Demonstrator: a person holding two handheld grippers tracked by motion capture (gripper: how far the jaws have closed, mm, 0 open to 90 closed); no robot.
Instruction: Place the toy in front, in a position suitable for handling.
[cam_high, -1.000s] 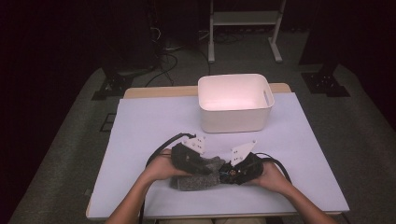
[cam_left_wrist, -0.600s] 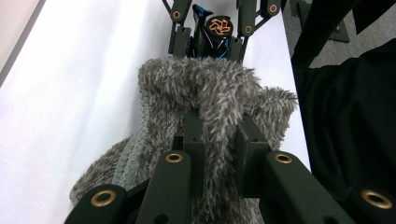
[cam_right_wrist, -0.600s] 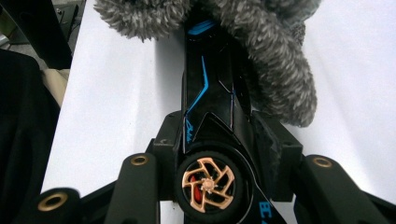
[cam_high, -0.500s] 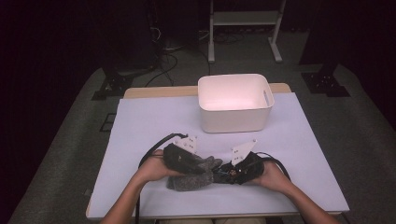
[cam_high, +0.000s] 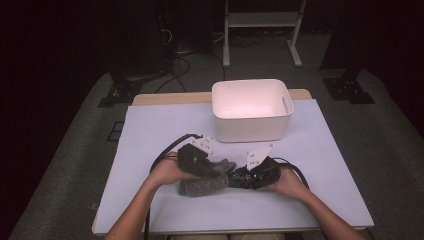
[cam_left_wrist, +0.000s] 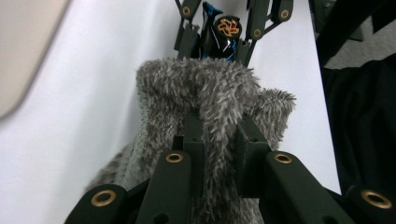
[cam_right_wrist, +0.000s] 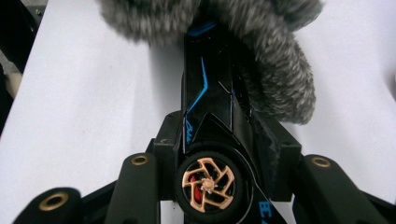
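A fuzzy grey sock (cam_high: 200, 186) lies on the white table top in front of the person. My left gripper (cam_high: 216, 171) is shut on its upper fold; in the left gripper view the pads pinch the grey pile (cam_left_wrist: 205, 93) at the left gripper's tips (cam_left_wrist: 219, 135). My right gripper (cam_high: 236, 178) is shut on a black toy car (cam_right_wrist: 208, 107) with blue lines and a gold-spoked wheel. The jaws clamp the car's sides at the right gripper's tips (cam_right_wrist: 222, 140). The car's far end is buried in the sock (cam_right_wrist: 275, 70). The two grippers face each other, close together.
A white plastic bin (cam_high: 250, 83) stands at the back of the table, beyond the hands, with nothing visible inside. The white table cover (cam_high: 150, 130) extends to both sides. Black cables trail from both grippers. Dark floor and a metal stand lie behind the table.
The left hand and its gripper have edged slightly to the left with the sock. The right gripper and the car have stayed where they were.
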